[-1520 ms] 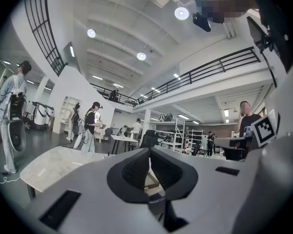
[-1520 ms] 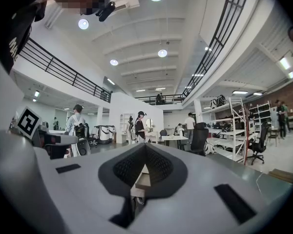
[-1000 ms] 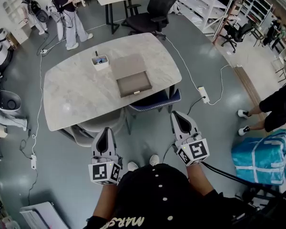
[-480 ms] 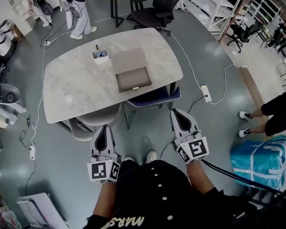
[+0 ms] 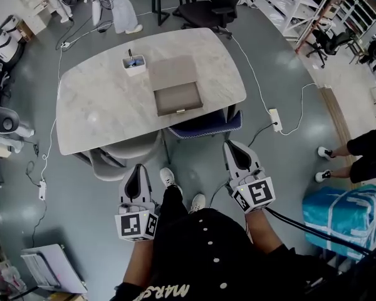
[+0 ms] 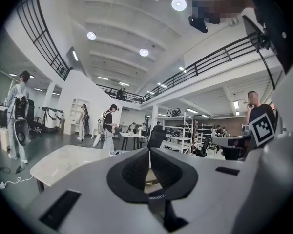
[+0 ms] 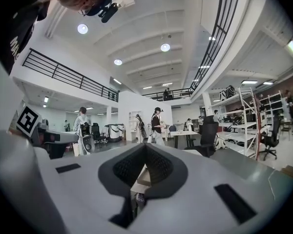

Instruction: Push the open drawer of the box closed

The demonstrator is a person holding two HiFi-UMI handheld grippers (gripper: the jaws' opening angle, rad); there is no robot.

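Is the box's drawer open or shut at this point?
Open. In the head view the drawer sticks out of the box toward the person, with its inside showing.

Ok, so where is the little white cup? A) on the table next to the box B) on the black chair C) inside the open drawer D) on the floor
A: the white cup stands on the table beside the box, outside its open drawer.
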